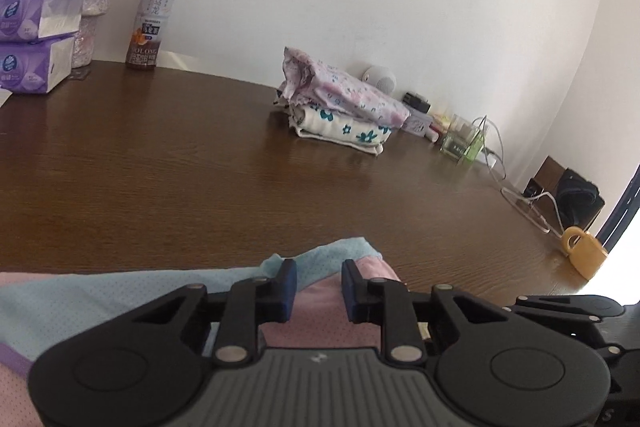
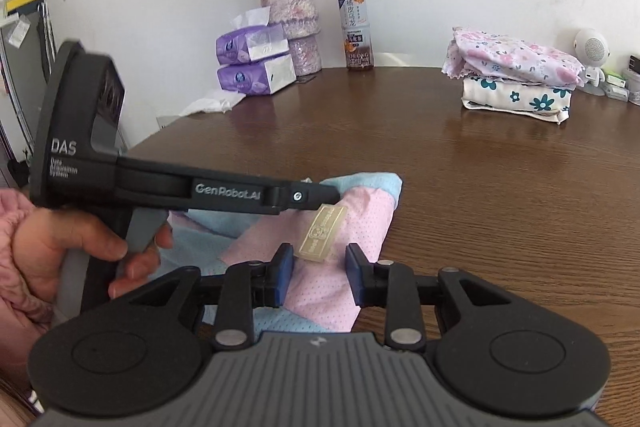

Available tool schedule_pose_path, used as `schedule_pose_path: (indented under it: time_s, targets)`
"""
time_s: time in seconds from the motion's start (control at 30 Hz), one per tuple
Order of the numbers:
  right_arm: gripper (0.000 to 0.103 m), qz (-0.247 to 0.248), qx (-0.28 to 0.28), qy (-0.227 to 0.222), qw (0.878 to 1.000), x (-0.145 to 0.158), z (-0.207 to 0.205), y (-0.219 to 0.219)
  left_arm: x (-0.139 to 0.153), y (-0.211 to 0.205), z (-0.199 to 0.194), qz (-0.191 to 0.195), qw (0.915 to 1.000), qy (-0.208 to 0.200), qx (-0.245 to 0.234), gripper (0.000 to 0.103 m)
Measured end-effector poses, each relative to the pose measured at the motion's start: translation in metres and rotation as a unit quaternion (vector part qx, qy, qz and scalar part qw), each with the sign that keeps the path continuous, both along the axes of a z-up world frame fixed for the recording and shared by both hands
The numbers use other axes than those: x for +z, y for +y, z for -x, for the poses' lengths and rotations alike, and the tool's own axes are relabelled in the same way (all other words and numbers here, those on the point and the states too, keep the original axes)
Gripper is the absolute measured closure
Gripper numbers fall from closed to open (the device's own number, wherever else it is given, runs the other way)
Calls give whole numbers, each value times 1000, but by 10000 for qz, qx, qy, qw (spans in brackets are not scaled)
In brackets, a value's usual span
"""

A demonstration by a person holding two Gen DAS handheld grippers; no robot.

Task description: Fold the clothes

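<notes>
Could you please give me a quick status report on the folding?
Left tool and right tool open, over the garment. Garment part folded on table. Nothing in the way.

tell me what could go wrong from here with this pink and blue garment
1. The left gripper fingers stand apart over the garment, so the cloth may slip out.
2. The right gripper straddles the sewn label and might catch only that.
3. The garment lies near the table edge and could slide off.

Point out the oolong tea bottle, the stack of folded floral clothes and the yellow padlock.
oolong tea bottle [image 2: 356, 27]: right wrist view, on its label.
stack of folded floral clothes [image 2: 516, 79]: right wrist view, where the layers meet.
yellow padlock [image 1: 585, 254]: left wrist view, on its body.
</notes>
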State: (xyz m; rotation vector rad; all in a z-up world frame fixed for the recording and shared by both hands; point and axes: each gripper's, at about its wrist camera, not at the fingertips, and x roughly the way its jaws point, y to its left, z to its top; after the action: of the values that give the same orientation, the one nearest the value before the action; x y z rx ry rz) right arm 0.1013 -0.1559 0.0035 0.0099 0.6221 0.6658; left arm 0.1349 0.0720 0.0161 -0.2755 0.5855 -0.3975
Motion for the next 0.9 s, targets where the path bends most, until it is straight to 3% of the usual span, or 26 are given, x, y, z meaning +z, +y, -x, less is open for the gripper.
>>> schedule_pose_path:
  time_s: [0.13,0.3,0.47,0.63,0.77,0.9]
  targets:
    - [74,-257,-165,48,9995,5,-6,-12,9,3,31,10,9992,-318,-254,65]
    - [74,-370,-215,125,9990,10,-13,-15,8,-12,56,-431,9950,-430,-791,67]
    - [76,-111,-73,217,9997,1,-14,2,-4,-22,58,-745,9920,-207,-998,75]
    - [75,-4,-39,205,9998,-1,-8,5,-3,-22,63,-795,9923,-243,-921,74]
    - [73,-243,-88,180,9995,5,-1,-8,6,-13,71,-619,9951,-440,-632,72]
    - [72,-402,-298,139,9987,10,1,-25,9,-10,74,-582,9961,-500,-427,80]
